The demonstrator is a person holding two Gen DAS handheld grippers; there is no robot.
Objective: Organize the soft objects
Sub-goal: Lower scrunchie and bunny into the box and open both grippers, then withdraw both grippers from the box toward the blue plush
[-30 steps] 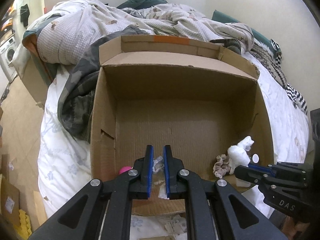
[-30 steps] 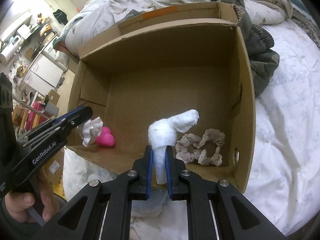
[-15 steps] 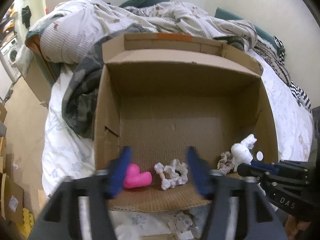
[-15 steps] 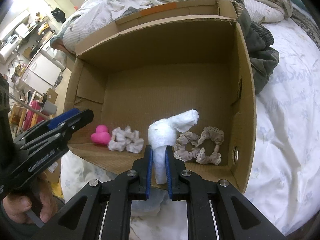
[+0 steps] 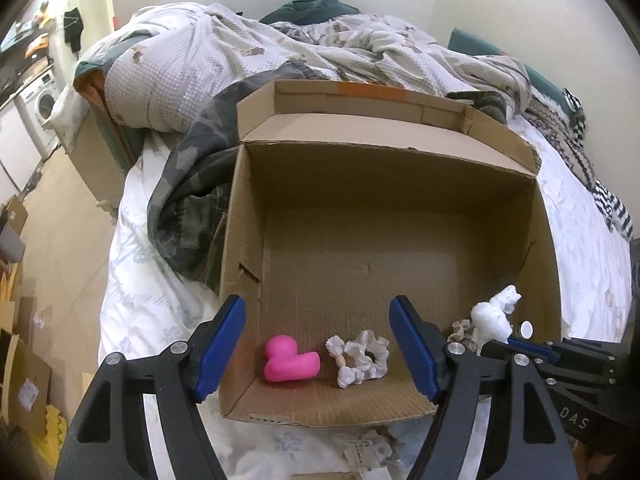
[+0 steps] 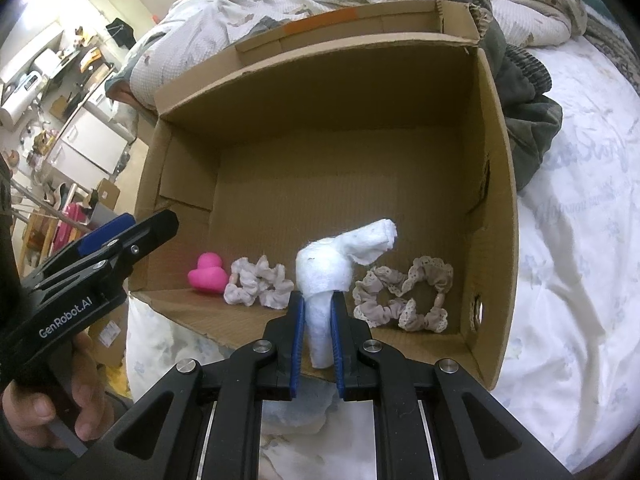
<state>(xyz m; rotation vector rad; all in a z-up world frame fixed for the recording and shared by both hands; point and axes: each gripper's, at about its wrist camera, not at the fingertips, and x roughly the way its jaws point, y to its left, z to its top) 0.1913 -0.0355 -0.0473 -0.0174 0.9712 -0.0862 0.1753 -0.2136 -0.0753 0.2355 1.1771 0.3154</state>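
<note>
An open cardboard box [image 5: 384, 160] lies on the bed. Inside, near its front edge, a pink duck-shaped toy [image 5: 290, 364] rests beside a white scrunchie [image 5: 360, 358]. My left gripper [image 5: 316, 304] hovers open just above these two, with nothing between its fingers. In the right wrist view, my right gripper [image 6: 318, 300] is shut on a rolled white cloth [image 6: 324, 276], held upright over the box's front edge. Two beige lace scrunchies [image 6: 404, 296] lie at the box's right. The pink toy [image 6: 208, 276] and white scrunchie [image 6: 258, 286] lie at its left, beneath the left gripper [image 6: 132, 228].
A crumpled quilt [image 5: 280, 52] and a dark grey garment [image 5: 192, 200] lie behind and left of the box. White patterned sheet [image 6: 568, 260] spreads to its right. Small plastic-wrapped items [image 5: 368, 448] lie before the box. Floor and cardboard boxes [image 5: 24, 380] are at the left.
My left gripper opened and let go of the white scrunchie, which now lies in the box beside the pink toy. The right gripper kept still, holding the white cloth.
</note>
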